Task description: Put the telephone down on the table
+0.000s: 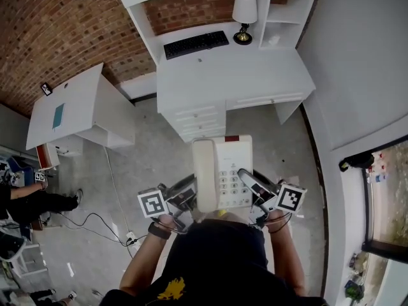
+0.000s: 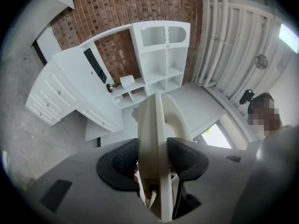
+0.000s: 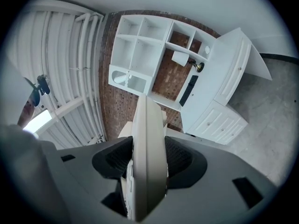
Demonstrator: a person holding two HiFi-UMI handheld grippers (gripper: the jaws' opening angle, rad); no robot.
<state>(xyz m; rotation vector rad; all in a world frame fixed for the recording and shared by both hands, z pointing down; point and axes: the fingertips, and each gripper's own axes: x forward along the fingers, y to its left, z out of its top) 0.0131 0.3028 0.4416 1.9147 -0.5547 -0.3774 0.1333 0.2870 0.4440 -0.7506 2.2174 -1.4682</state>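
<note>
A cream desk telephone [image 1: 222,173] with its handset on the left and a keypad on the right hangs in the air over the floor, short of the white desk [image 1: 233,75]. My left gripper [image 1: 186,195] is shut on its left near edge and my right gripper [image 1: 250,183] on its right near edge. In the left gripper view the telephone [image 2: 156,146] stands edge-on between the black pads [image 2: 122,161], both pressed against it. Seen from the right gripper view, the telephone [image 3: 147,153] is likewise clamped edge-on.
On the desk lie a black keyboard [image 1: 196,44] and a small lamp [image 1: 243,16], under white shelving [image 1: 280,8]. A second white table [image 1: 67,107] stands to the left, with cables [image 1: 105,225] on the grey floor.
</note>
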